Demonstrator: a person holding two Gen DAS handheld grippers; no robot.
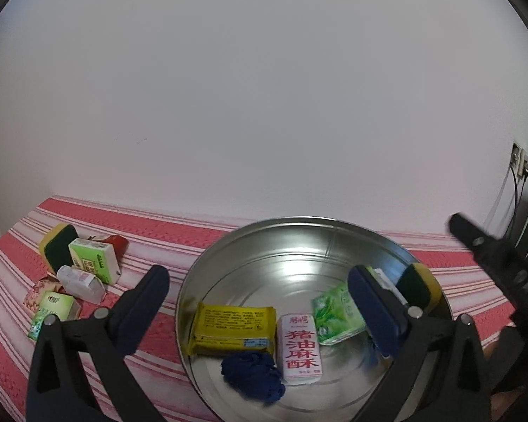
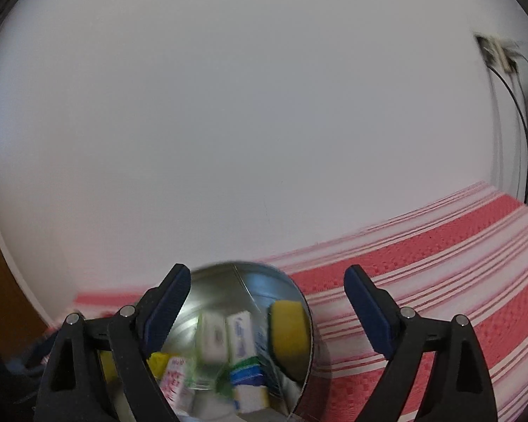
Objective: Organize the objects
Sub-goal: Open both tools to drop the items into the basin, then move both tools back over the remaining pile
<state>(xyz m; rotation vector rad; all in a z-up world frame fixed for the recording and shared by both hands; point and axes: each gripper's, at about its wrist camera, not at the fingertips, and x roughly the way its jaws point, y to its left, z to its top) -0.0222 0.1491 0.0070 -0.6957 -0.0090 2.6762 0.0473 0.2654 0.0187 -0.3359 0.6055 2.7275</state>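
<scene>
A round metal basin [image 1: 228, 242] stands on the red-and-white striped cloth [image 1: 165, 232]. Inside lie a yellow pack [image 1: 234, 327], a white box with red characters [image 1: 301, 346], a green tea packet [image 1: 334, 313], a blue cloth bundle [image 1: 253, 374] and a yellow-green sponge [image 1: 419, 285] leaning on the right wall. My left gripper [image 1: 258, 274] is open, one finger outside the basin's left rim, the other over its inside, holding nothing. My right gripper [image 2: 266, 272] is open and empty, above the basin [image 2: 214, 281], where the sponge [image 2: 288, 330] and white-blue boxes [image 2: 241, 334] appear blurred.
A pile lies left of the basin: another sponge [image 1: 56, 246], a green-white carton [image 1: 95, 258], a white packet [image 1: 81, 283], a green box [image 1: 52, 309] and a red packet [image 1: 118, 242]. A white wall [image 1: 264, 105] backs the table. Socket and cables [image 1: 521, 165] hang at right.
</scene>
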